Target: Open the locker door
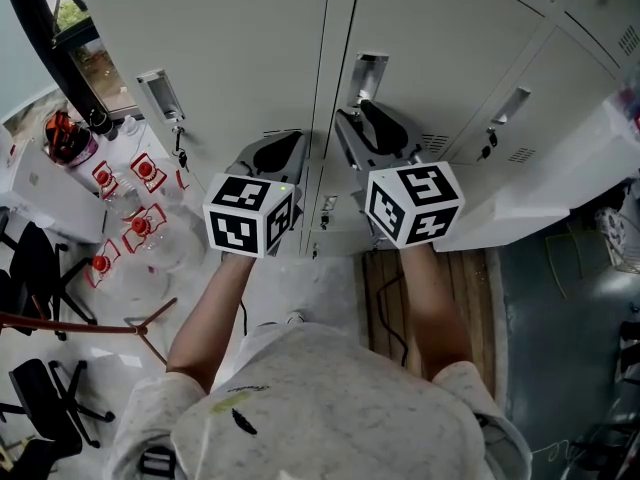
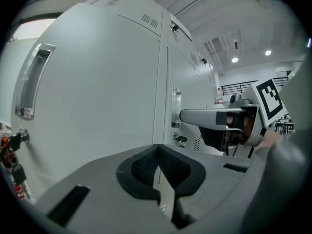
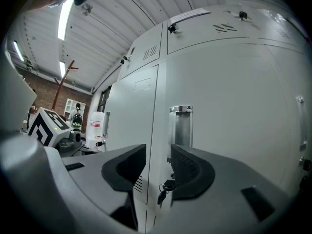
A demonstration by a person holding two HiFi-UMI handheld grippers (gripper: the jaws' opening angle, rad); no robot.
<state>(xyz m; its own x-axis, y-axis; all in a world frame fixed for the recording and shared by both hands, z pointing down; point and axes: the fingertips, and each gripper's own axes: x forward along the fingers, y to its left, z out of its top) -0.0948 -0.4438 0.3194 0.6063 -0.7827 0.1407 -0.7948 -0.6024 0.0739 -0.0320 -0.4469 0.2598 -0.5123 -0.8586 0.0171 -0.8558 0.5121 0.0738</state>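
Locker door (image 1: 430,28), thin painted sheet metal in the middle of a pale grey bank, looks shut, though I cannot tell whether it is latched. Its recessed handle (image 1: 367,76), a bright upright pull by the door's left edge, serves as the landmark.

Well left of that handle, the neighbouring door (image 1: 240,38) has a second handle (image 1: 160,93) with hanging keys (image 1: 181,155) under it. Nearer, left of and below the recessed handle, the left hand-held gripper (image 1: 287,144) hovers before the neighbouring door, its jaws drawn together on nothing. Just below the recessed handle a key (image 3: 165,185) sits in the lock, with another dangling from it. Straight in front of the handle, the right hand-held gripper (image 3: 158,160) has its jaws well apart and empty. The door's left edge and the key show in the gap, untouched. Right of the handle stand more lockers (image 1: 560,78).

The door should be stiff yet light. It probably swings on hinges at its right side, since the pull sits at the left. The smooth painted face offers nothing to pinch. The best hold is the lip of the recessed handle, with one jaw hooked inside it. That bare metal may be slippery, so a straight outward pull suits it. If the door is locked, the small thin key needs a narrow, firm pinch first.
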